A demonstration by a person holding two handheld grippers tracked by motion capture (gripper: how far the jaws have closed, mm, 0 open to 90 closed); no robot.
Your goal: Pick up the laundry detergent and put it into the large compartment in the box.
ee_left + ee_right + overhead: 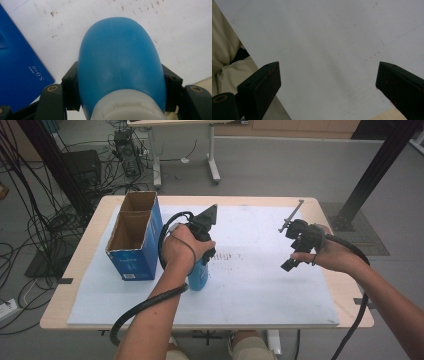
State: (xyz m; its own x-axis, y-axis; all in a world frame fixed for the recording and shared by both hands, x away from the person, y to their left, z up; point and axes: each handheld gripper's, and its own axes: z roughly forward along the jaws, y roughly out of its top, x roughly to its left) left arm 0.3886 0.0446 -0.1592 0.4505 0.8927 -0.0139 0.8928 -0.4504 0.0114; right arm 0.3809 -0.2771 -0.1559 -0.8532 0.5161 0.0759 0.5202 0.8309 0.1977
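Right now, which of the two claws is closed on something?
The left claw: its jaws press both sides of the blue bottle. The right claw stands wide open above the white mat, with nothing between its jaws.

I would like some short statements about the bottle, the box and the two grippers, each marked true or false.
1. The left gripper is shut on the blue bottle. True.
2. The right gripper holds a cup. False: its jaws stand open with nothing between them.
3. The blue box is open at the top. True.
4. The bottle is inside the box. False: it is outside the box, beside it, over the white mat.
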